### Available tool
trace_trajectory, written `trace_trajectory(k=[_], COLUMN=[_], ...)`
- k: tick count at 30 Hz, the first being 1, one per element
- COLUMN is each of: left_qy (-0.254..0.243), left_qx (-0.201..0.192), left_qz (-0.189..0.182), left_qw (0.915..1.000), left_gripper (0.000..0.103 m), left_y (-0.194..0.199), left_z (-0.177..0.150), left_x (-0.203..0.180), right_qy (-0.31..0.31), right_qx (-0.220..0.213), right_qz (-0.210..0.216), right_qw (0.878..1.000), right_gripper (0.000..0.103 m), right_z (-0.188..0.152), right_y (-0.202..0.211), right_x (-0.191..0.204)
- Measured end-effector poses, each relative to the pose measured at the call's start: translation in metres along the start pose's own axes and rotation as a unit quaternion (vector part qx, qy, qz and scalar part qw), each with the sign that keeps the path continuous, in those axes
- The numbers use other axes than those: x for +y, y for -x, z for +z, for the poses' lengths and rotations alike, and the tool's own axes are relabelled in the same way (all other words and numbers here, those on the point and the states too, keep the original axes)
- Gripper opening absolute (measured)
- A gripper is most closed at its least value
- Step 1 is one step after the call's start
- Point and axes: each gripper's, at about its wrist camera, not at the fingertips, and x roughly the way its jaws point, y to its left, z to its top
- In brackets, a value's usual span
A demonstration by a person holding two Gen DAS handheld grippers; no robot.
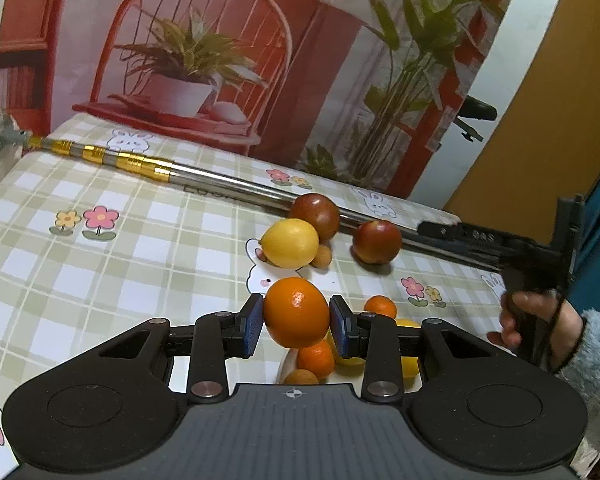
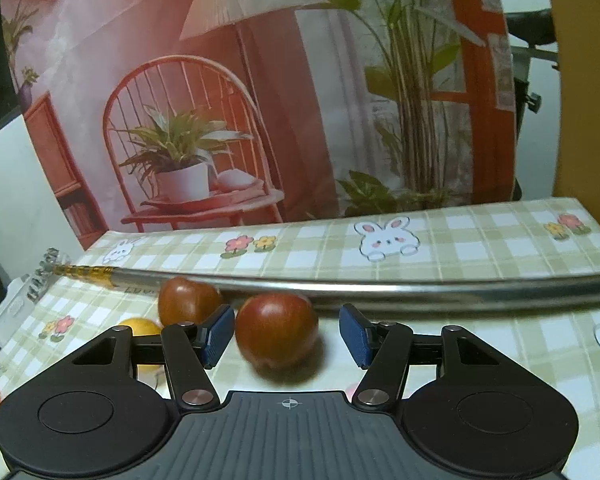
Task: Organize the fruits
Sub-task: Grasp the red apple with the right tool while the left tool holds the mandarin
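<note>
Left wrist view: my left gripper [image 1: 296, 326] clamped the orange [image 1: 296, 313] between both pads, lifted clear of the checked tablecloth [image 1: 100, 272]. Below it sat smaller oranges [image 1: 315, 358]; ahead lay the lemon [image 1: 289, 243] and two red apples, the right one [image 1: 377, 241] close to my right hand [image 1: 536, 320].

Right wrist view: my right gripper [image 2: 286, 334] gaped wide, and that apple [image 2: 276, 333] sat dead ahead on the cloth between the pads, nearer the left pad. A straight push and squeeze looked enough.
</note>
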Motion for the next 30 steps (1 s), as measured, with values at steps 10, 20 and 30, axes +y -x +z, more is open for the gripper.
trace_trajectory(k=[10, 20, 30], left_qy=[0.033, 0.040, 0.034], left_qx=[-0.001, 0.000, 0.008], left_qz=[0.010, 0.012, 0.003], left_qw=[0.9994, 0.9991, 0.9994], left_gripper=[0.038, 0.038, 0.038], left_y=[-0.006, -0.006, -0.009], left_z=[-0.002, -0.007, -0.012], left_x=[0.019, 0.018, 0.012], right_qy=[0.024, 0.035, 0.040], right_qx=[0.043, 0.042, 0.045], right_qz=[-0.021, -0.007, 0.013], right_qw=[0.999, 0.998, 0.998], right_gripper=[0.055, 0.055, 0.053], right_z=[0.005, -0.006, -0.024], right_y=[-0.062, -0.052, -0.019], right_x=[0.019, 0.016, 0.013])
